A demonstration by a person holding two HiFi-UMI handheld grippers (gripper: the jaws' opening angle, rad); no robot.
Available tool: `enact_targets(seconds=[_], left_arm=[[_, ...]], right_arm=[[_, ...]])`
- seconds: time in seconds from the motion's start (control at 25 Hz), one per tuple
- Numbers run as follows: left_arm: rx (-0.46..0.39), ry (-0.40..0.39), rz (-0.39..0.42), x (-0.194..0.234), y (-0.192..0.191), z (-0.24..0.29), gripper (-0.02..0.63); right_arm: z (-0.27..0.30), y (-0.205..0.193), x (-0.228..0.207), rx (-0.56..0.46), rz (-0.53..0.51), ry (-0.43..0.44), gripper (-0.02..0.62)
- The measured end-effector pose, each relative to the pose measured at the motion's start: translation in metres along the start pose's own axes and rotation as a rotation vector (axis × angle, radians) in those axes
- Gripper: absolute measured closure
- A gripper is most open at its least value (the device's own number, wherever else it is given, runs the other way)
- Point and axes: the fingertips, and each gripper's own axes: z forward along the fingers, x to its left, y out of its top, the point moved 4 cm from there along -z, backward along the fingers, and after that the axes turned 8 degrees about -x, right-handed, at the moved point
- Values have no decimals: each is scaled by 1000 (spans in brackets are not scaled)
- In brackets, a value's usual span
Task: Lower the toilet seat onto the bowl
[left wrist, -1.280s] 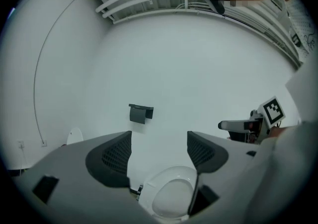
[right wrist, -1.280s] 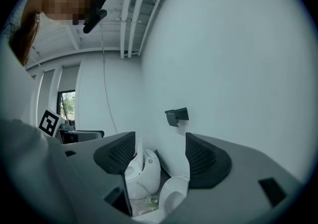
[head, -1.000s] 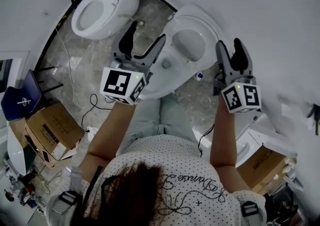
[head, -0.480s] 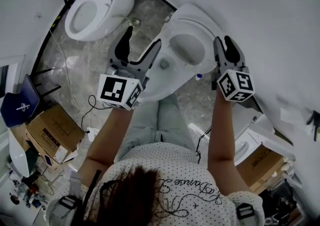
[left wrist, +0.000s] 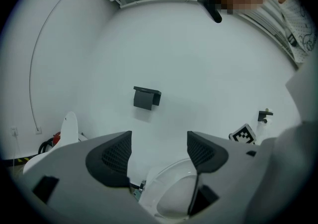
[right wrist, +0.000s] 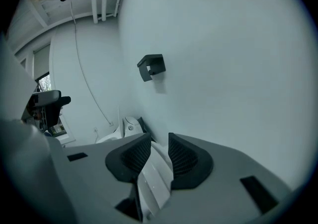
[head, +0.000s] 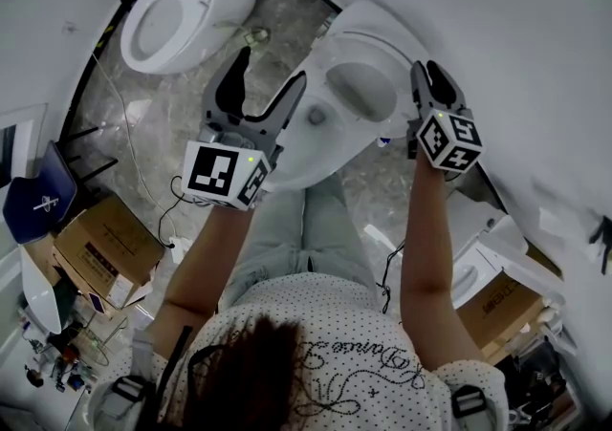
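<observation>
Right gripper view: the right gripper (right wrist: 155, 146), whose jaws have just been closing, pinches the toilet seat (right wrist: 155, 188) rim, probably to guide it down; the left gripper (left wrist: 159, 149) hangs wide and empty.

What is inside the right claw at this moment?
The rim of the white plastic toilet seat sits between the pads of the right claw, which has just been closing on it. The claw's body covers the rest of the seat in that view.
</observation>
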Motion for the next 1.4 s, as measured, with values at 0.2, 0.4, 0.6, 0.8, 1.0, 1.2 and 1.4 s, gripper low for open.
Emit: enact_targets(seconds=[0.2, 0.4, 0.6, 0.8, 1.0, 1.2, 1.4], left_arm=[[12, 10, 1, 4, -2, 1, 273], [17, 15, -2, 6, -7, -1, 273], [24, 23, -3, 6, -9, -3, 273], [24, 31, -4, 4, -10, -6, 273], [23, 38, -1, 1, -9, -9, 273], [18, 43, -1, -3, -8, -12, 273], [14, 44, -6, -4, -7, -19, 273]], right_arm=[[10, -5, -4, 27, -1, 1, 477], [19, -16, -3, 82, -6, 6, 483], [21, -21, -5, 129, -14, 7, 494], [19, -20, -4, 136, -25, 15, 494], [16, -20, 0, 145, -61, 22, 494], [19, -21, -2, 181, -39, 50, 492], [20, -22, 6, 212, -82, 69, 495]])
